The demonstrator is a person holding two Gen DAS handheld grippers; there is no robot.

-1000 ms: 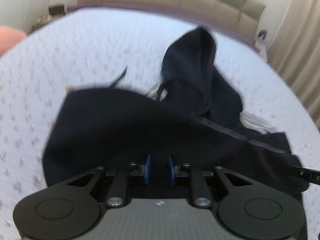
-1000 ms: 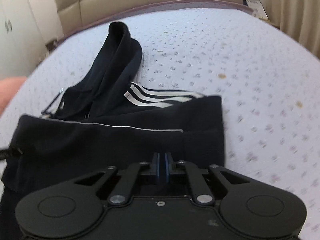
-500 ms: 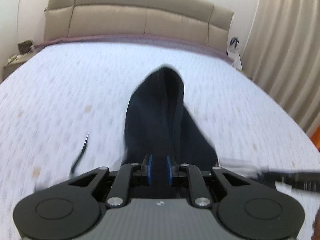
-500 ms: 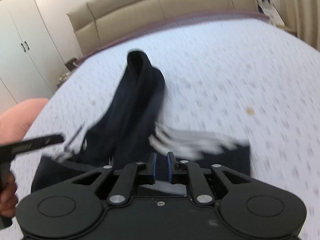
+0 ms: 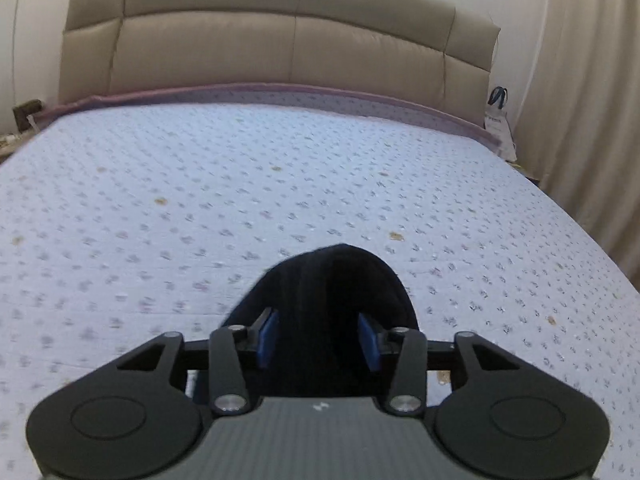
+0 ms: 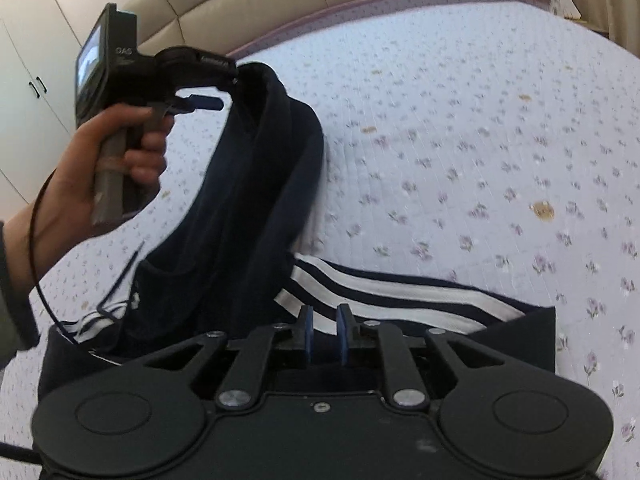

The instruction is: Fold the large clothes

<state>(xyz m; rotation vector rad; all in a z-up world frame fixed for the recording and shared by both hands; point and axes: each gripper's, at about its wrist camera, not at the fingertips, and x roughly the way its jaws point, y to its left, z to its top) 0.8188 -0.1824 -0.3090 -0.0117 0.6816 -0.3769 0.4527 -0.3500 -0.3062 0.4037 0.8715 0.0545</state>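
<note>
The dark jacket [image 6: 248, 216] lies on the bed [image 6: 480, 120], its body bunched near the right gripper [image 6: 323, 334] with a white-striped sleeve [image 6: 384, 296] laid across it, while one dark part, perhaps the hood, is drawn up and away toward the headboard [image 5: 280, 40]. The left gripper [image 5: 318, 338] has its fingers spread wide apart, that raised cloth sitting between them; the right view seems to show cloth draped at its upper finger, but whether it bears any of it I cannot tell. The right gripper's pads stand a little apart, nothing visibly pinched, just above the striped sleeve. Judging by the lie of things, folding is at an early to middle stage: the body looks gathered into a rough block, yet the lifted part must be laid down flat, the sleeve tidied, and the final folds made.
</note>
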